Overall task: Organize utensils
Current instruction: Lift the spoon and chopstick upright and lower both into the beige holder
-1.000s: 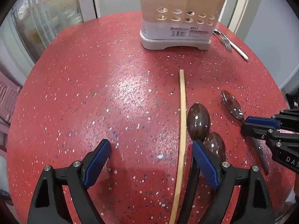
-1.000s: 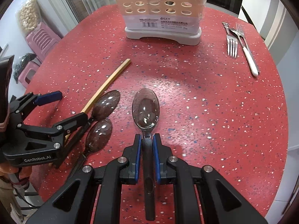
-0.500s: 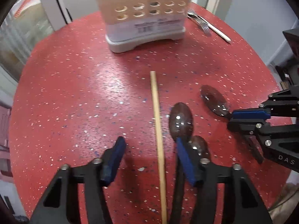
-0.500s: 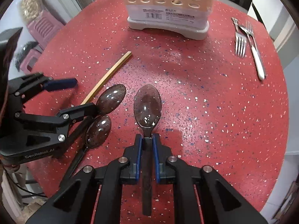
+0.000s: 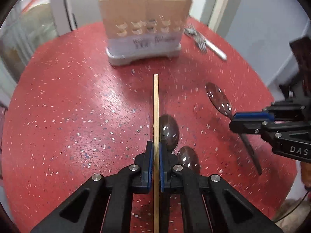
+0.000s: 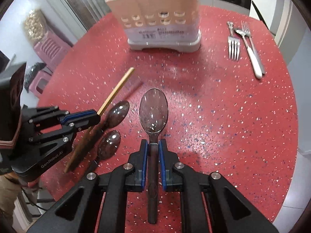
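so, leftmost, left gripper (image 5: 155,162) pinching the wooden chopstick (image 5: 155,112) between its blue pads (image 5: 149,161), stick running straight forward along the fingers, far tip pointing toward the utensil holder (image 5: 144,31); in the right wrist view the same gripper (image 6: 97,115) shows side-on with the chopstick (image 6: 116,90) tilted, far end raised off the red speckled table (image 6: 223,116). just right of the stick, two dark spoons (image 5: 168,131) lie on the table, bowls near each other, one (image 5: 188,158) closer to the camera, both partly behind the left fingers. further right, right gripper (image 6: 153,151) clamped on the handle of a third dark spoon (image 6: 153,110), bowl sticking out ahead of the pads (image 6: 144,155), handle running back between the fingers; seen from the left wrist, this spoon (image 5: 218,99) sits at an angle with its handle through the right gripper (image 5: 235,121). holder (image 6: 161,19) stands upright at the far side of the table, beige top with round holes, grey base, a few utensils sticking out of it. far right, forks (image 6: 234,44) and a white-handled piece (image 6: 253,58) lie beside each other on the table, well apart from both grippers. left view motion-blurred.
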Demonstrator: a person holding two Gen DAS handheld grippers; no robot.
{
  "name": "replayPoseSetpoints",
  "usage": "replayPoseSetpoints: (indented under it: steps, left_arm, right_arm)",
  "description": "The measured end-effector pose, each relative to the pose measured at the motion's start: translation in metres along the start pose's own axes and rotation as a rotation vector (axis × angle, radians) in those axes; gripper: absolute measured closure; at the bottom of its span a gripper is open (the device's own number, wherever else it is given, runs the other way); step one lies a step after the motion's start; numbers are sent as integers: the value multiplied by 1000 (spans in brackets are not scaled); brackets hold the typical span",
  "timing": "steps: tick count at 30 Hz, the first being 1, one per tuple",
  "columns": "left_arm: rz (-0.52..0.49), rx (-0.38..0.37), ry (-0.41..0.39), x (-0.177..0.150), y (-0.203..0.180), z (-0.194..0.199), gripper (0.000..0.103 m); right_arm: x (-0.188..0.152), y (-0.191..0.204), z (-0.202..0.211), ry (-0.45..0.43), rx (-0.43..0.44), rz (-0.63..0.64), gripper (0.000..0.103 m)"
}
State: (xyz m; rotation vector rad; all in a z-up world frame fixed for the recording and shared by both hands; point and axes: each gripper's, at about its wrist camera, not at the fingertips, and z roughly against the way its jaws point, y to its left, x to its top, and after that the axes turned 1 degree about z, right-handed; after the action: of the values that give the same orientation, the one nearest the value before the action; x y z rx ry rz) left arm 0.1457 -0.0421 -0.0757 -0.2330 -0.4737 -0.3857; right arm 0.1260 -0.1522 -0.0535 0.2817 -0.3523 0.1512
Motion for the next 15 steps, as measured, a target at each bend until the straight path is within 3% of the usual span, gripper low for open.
replayPoseSetpoints:
  steps: [15]
  left_arm:
    - [156,17,-379,24,10,96,74]
  right_arm:
    - [22,-2,71,-276,79,-34,91]
